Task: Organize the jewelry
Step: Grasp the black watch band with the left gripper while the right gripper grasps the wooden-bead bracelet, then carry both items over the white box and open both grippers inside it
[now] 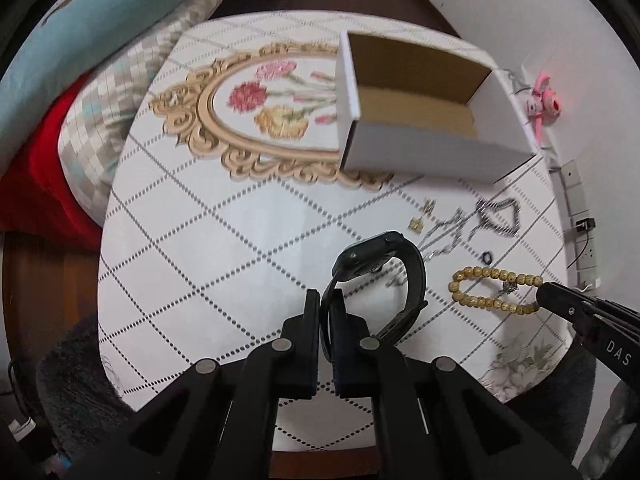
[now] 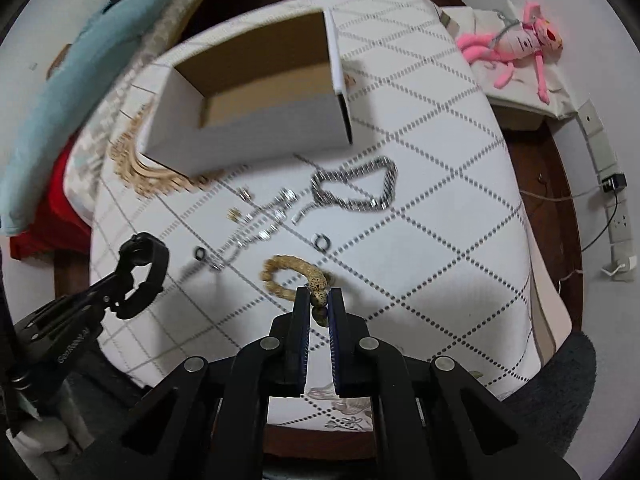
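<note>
Landmark: a white cardboard box [image 1: 424,120], open at the top and brown inside, stands on the bench [image 1: 200,240], which has a white cover with dotted diamond lines.
Left hand-held gripper [image 1: 326,300]: its jaws are together on the strap of a black watch [image 1: 384,264]; the watch face points toward the box, and the loop of the strap hangs to the right of the jaws.
Watch place: nearer to the camera than the box, in front of its near wall, lifted off the cover as far as I can tell.
Right hand-held gripper [image 2: 319,300]: its jaws are clamped on a few beads of a bracelet of yellow-brown beads [image 2: 288,268]; the rest of the loop hangs free toward the box.
Bracelet place: in front of the box, well apart from it, to the right of the watch in the left wrist view.
Silver chain bracelet [image 2: 360,188]: it lies on the cover just in front of the right corner of the box.
Thin silver chains [image 2: 264,220]: they lie scattered between the box and the two grippers.
Small dark ring [image 2: 321,241]: it lies between the chain bracelet and the beads.
Gold earrings [image 1: 422,216]: two small pieces, near the front wall of the box.
</note>
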`<state>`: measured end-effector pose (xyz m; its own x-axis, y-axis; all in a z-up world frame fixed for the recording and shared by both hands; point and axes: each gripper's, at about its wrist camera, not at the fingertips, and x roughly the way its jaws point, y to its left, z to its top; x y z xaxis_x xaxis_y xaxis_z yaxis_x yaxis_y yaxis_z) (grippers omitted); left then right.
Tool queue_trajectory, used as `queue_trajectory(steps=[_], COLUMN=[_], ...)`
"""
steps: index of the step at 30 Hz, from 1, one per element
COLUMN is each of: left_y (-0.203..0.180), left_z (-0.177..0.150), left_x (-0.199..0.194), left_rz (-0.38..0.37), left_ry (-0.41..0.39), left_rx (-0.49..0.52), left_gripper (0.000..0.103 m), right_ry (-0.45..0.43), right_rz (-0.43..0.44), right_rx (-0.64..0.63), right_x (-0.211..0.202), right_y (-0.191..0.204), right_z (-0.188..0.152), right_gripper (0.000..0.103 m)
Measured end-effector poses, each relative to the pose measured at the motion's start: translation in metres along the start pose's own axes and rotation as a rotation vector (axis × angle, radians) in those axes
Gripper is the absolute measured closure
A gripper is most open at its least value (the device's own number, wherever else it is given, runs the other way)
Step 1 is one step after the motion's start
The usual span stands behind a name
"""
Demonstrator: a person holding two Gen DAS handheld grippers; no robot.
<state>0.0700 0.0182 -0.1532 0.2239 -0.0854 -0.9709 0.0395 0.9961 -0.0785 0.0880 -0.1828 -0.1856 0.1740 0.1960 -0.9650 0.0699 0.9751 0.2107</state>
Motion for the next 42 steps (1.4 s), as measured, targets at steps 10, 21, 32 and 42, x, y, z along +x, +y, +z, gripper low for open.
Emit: queue_trajectory(steps=[10, 21, 32, 42], left_y=[-0.011, -0.020, -0.024, -0.026], left_z=[0.047, 0.133, 0.184, 0.186], left_x=[-0.023, -0.021, 0.032, 0.021], left_rz=[-0.044, -0.089, -0.125, -0.050], left_ry=[-0.097, -0.122, 0.003, -0.046], left_rx=[0.002, -0.017, -0.043, -0.048], left_gripper=[0.101, 0.101, 0.092, 0.031], right_ry=[-0.121, -0.191, -0.105, -0.045], right_rz=[0.068, 0.132, 0.139, 0.095], right_rx=[-0.057, -0.076, -0.032, -0.037], right_x=[-0.061, -0.078, -0.015, 0.002], right_y=[0.020, 0.038, 0.029, 0.020], right_z=[0.037, 0.128, 0.183, 0.180], right_gripper=[0.094, 0.094, 0.094, 0.053])
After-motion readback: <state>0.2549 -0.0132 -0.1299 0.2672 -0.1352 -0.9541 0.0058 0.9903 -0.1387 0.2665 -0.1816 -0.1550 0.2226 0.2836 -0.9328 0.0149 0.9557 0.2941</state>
